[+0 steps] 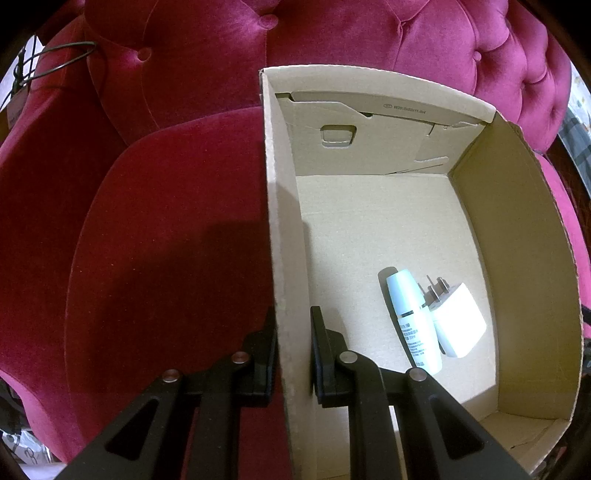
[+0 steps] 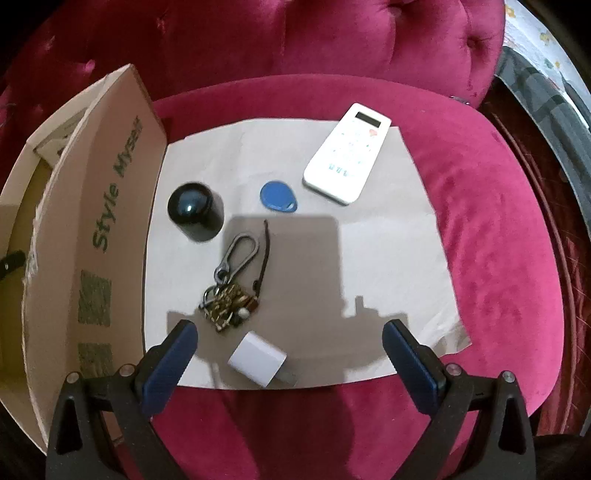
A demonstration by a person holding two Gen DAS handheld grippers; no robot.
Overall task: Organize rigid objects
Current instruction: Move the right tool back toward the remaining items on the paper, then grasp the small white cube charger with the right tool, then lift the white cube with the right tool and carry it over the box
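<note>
My left gripper (image 1: 293,343) is shut on the left wall of an open cardboard box (image 1: 284,229), one finger outside and one inside. Inside the box lie a pale tube (image 1: 413,321) and a white plug adapter (image 1: 458,325). My right gripper (image 2: 290,339) is open and empty above a paper sheet (image 2: 388,236). On the sheet lie a small white charger cube (image 2: 258,358) between the fingers, a bunch of keys with a carabiner (image 2: 231,288), a black round cap (image 2: 194,210), a blue key fob (image 2: 279,197) and a white remote (image 2: 347,153).
Everything rests on a red velvet chair seat (image 2: 491,229) with a tufted back (image 1: 332,33). The box's printed outer wall (image 2: 107,229) stands at the left edge of the paper sheet. A black wire (image 1: 55,59) hangs at the far left.
</note>
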